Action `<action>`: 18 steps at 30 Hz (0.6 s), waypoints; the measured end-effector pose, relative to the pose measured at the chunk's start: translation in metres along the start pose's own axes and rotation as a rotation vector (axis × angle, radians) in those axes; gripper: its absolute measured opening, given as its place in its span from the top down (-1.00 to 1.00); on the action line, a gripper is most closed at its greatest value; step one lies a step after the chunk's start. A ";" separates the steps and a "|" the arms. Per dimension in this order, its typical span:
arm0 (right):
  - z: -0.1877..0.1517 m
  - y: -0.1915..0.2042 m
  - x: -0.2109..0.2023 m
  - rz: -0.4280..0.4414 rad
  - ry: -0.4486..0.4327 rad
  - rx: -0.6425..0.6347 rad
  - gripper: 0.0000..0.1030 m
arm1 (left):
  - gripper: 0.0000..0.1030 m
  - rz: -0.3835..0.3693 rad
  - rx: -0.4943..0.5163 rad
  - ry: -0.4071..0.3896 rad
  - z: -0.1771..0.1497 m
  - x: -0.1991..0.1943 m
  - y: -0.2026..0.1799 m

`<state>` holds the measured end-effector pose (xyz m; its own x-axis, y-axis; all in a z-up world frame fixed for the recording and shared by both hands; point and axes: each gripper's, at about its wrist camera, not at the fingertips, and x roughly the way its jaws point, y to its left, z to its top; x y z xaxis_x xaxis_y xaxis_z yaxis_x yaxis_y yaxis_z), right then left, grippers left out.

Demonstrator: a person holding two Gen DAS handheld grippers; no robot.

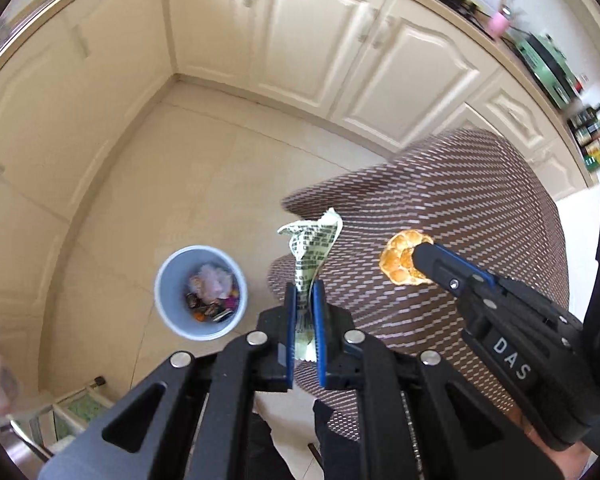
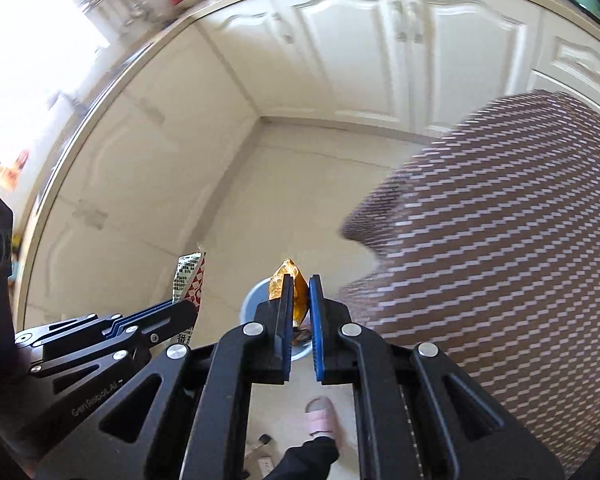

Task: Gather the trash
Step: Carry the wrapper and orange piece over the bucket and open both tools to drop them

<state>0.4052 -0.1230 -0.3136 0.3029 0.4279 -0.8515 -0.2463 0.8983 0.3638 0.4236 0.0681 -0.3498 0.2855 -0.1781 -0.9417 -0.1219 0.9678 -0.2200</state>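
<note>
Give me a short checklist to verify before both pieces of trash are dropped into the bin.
1. Left gripper shut on the printed wrapper: ok.
2. Right gripper shut on the orange peel: ok.
3. Blue trash bin open and not full: ok.
4. Wrapper above the bin opening: not ok, it is beside the bin, over the patterned tablecloth.
5. Peel above the bin: cannot tell; the right wrist view lines them up, the left wrist view does not.

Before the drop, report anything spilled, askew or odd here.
Nothing stands out. The left gripper pinches a crumpled wrapper, the right gripper an orange peel, and the blue bin stands upright on the floor.
</note>
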 end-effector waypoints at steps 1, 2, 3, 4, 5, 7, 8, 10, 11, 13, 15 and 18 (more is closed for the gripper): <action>0.000 0.012 0.005 0.010 0.003 -0.011 0.87 | 0.85 0.005 -0.022 -0.002 -0.002 -0.005 0.016; 0.001 0.018 0.007 0.016 0.006 -0.019 0.87 | 0.85 0.008 -0.037 -0.005 -0.002 -0.007 0.025; 0.001 0.025 0.010 0.022 0.008 -0.027 0.87 | 0.85 0.009 -0.059 -0.010 -0.003 -0.011 0.038; 0.001 0.036 0.014 0.029 0.011 -0.038 0.87 | 0.85 0.007 -0.077 -0.014 -0.004 -0.015 0.050; 0.001 0.042 0.014 0.033 0.013 -0.043 0.87 | 0.85 0.007 -0.089 -0.020 -0.004 -0.018 0.060; 0.000 0.055 0.018 0.041 0.015 -0.054 0.87 | 0.84 0.009 -0.109 -0.030 -0.004 -0.025 0.076; -0.001 0.060 0.018 0.042 0.016 -0.057 0.87 | 0.83 0.006 -0.115 -0.033 -0.003 -0.027 0.081; 0.000 0.069 0.018 0.046 0.016 -0.067 0.87 | 0.81 0.003 -0.137 -0.044 -0.003 -0.032 0.095; -0.004 0.072 0.016 0.047 0.015 -0.070 0.87 | 0.80 -0.004 -0.143 -0.053 -0.003 -0.035 0.101; -0.006 0.082 0.017 0.047 0.014 -0.079 0.87 | 0.73 -0.019 -0.154 -0.062 -0.003 -0.040 0.109; -0.008 0.088 0.016 0.047 0.013 -0.085 0.87 | 0.65 -0.027 -0.157 -0.074 -0.004 -0.044 0.114; -0.011 0.099 0.016 0.046 0.013 -0.092 0.87 | 0.64 -0.032 -0.166 -0.081 -0.004 -0.049 0.123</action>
<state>0.3758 -0.0287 -0.2952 0.2772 0.4666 -0.8399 -0.3437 0.8645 0.3668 0.3908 0.1947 -0.3321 0.3665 -0.1874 -0.9113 -0.2650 0.9179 -0.2953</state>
